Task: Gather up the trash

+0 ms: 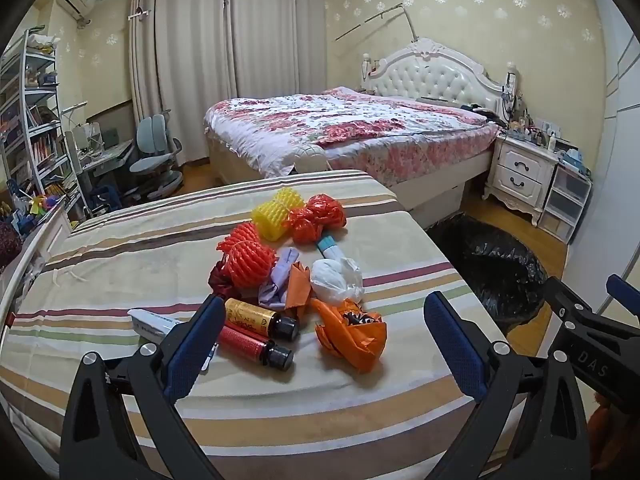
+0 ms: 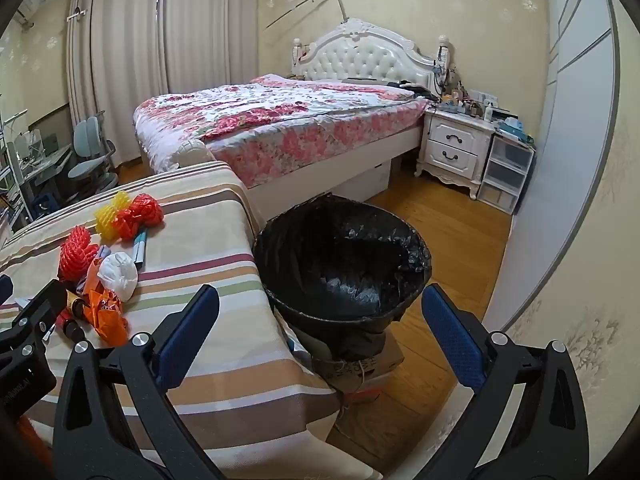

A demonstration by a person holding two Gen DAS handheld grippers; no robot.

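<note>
A heap of trash lies on the striped table (image 1: 120,256): two small bottles (image 1: 260,334), a crumpled orange wrapper (image 1: 352,336), a white wad (image 1: 336,280), red foam nets (image 1: 244,260), a yellow foam net (image 1: 276,212) and a red plastic bag (image 1: 318,216). My left gripper (image 1: 326,344) stands open just short of the bottles and the orange wrapper, holding nothing. A bin with a black liner (image 2: 344,264) stands on a box beside the table's right edge. My right gripper (image 2: 320,340) hangs open and empty in front of the bin, with the trash heap (image 2: 104,276) to its left.
A bed with a floral cover (image 1: 352,128) stands behind the table, a white nightstand (image 2: 456,148) and plastic drawers (image 2: 506,176) to its right. A desk with a chair (image 1: 154,156) and shelves (image 1: 32,112) fill the left side. Wooden floor (image 2: 448,216) surrounds the bin.
</note>
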